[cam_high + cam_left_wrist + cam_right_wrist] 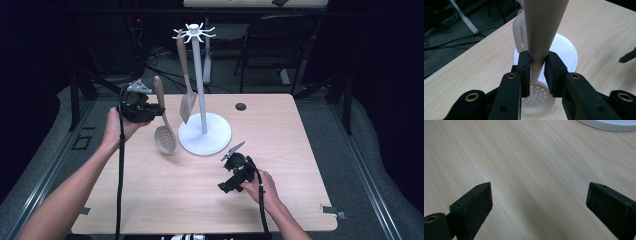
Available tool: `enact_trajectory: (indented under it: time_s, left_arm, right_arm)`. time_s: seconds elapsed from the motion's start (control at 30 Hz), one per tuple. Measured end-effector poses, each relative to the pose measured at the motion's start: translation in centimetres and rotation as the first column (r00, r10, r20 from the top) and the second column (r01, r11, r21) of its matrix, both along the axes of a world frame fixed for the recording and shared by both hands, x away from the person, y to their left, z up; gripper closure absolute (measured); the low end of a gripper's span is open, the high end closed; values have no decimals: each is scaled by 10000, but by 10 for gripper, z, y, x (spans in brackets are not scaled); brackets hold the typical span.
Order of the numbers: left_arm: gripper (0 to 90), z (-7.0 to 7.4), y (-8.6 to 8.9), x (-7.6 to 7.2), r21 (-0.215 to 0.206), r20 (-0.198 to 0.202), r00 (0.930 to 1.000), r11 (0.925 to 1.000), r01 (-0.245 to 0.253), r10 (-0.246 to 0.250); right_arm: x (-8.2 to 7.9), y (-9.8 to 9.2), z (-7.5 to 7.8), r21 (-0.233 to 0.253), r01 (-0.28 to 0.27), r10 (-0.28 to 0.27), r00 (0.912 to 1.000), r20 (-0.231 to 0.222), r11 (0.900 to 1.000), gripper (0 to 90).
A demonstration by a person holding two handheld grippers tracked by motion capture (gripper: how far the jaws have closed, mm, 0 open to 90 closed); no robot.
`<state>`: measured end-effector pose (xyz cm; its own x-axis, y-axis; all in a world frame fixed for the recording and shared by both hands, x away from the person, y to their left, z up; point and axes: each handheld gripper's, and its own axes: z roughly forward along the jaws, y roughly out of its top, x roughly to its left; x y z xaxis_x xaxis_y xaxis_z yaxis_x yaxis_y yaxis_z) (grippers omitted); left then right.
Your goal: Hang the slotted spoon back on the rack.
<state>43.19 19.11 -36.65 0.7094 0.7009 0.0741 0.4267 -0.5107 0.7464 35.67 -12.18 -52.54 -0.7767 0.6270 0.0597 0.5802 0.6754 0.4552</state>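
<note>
A beige skimmer spoon [164, 131] with a perforated bowl hangs above the table left of the white utensil stand [202, 75]. My left gripper [152, 111] is shut on its handle; in the left gripper view my left gripper [537, 72] clamps the tapering handle [541, 37], and the holed bowl [537, 100] hangs below. A beige slotted spatula [186, 82] hangs from the stand's top hooks [194, 33]. My right gripper [233, 151] is open low over the table, in front of the stand's round base [206, 135]. In the right gripper view my right gripper [540, 202] holds nothing.
The wooden table [210, 200] has a round cable hole [240, 106] at its back edge. A dark chair [280, 45] and cables lie on the floor beyond. Grey floor mats flank the table. The stand's base [609, 125] shows at the top of the right gripper view.
</note>
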Motion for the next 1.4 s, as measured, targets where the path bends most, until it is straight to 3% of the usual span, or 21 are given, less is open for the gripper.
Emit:
enact_trajectory:
  time_s: [0.6, 0.97, 1.23, 1.4]
  left_arm:
    - [752, 25, -22, -5, -76, 191, 9988, 9990, 443, -441]
    - [753, 44, -35, 3, -248, 392, 9980, 9984, 515, -505]
    - [752, 49, -40, 8, -256, 472, 9979, 9986, 464, -452]
    - [753, 53, -40, 11, -286, 503, 9980, 9988, 387, -372]
  right_arm:
    - [-1, 0, 0, 89, 73, -73, 10000, 16, 9999, 63]
    - [-1, 0, 1, -83, 18, -17, 10000, 50, 10000, 64]
    - [-1, 0, 0, 79, 105, -105, 9999, 21, 9999, 64]
    - [-1, 0, 1, -141, -28, 29, 10000, 62, 9999, 63]
